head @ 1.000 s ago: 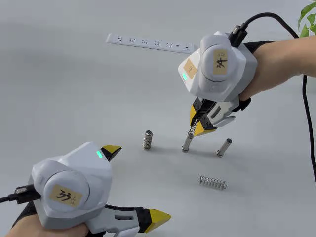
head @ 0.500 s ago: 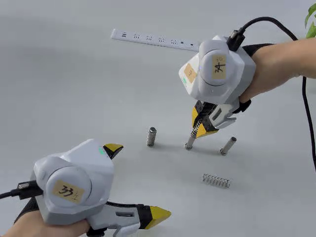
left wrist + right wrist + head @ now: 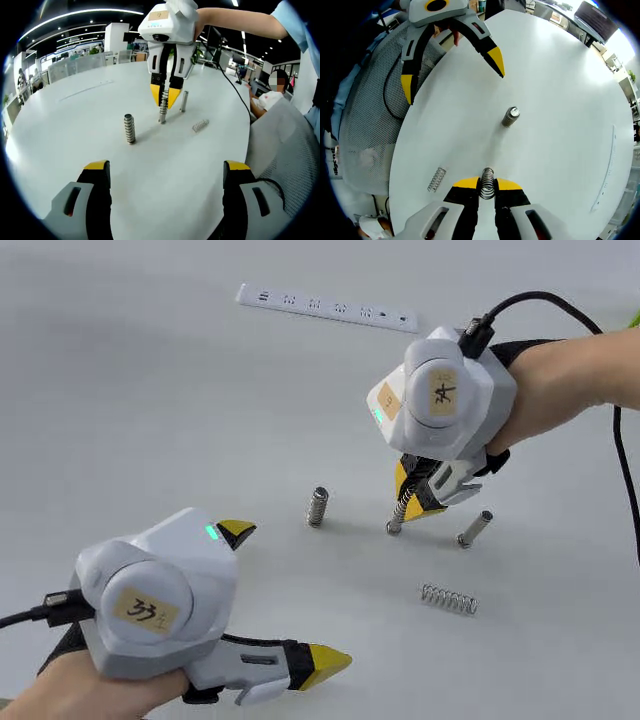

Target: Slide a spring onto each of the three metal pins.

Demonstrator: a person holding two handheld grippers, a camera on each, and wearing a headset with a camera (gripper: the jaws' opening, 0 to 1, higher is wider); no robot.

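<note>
**Q:** Status?

**A:** Head view. My right gripper point(image 3: 418, 502) is pinched on a small coiled steel spring point(image 3: 403, 506), which sits roughly in line with the middle bright-steel pin point(image 3: 394, 527). The spring's lower end is at the pin's top, but I can't tell how far it is threaded. My left gripper point(image 3: 285, 600) sits at seven o'clock from that pin, jaws spread wide with nothing between them.

**Q:** The other pieces?

**A:** All are on the round white tabletop point(image 3: 150, 420).
- At nine o'clock from the middle pin stands the sprung steel pin point(image 3: 317, 506), its coil already on.
- At three o'clock is the bare steel pin point(image 3: 474, 528).
- At five o'clock the loose steel spring point(image 3: 448, 599) lies on its side, well apart from both grippers.
- The long white power strip point(image 3: 325, 307) is at twelve o'clock, near the far edge.

**Q:** How will the spring handle?

**A:** My judgement is that it is light, made of thin wire, and lively. If I squeeze hard or push off-axis, it will likely bow sideways or pop out of the tips. I'd pinch lightly across the coils at mid-length or above, leaving the bottom turns free to swallow the pin. I can't tell whether the pins are fixed, so a sideways shove might tip one. The loose spring will probably roll, so I'd take it across its middle.

**Q:** Progress?

**A:** I judge one spring on, one going on, and one pin waiting.
</note>
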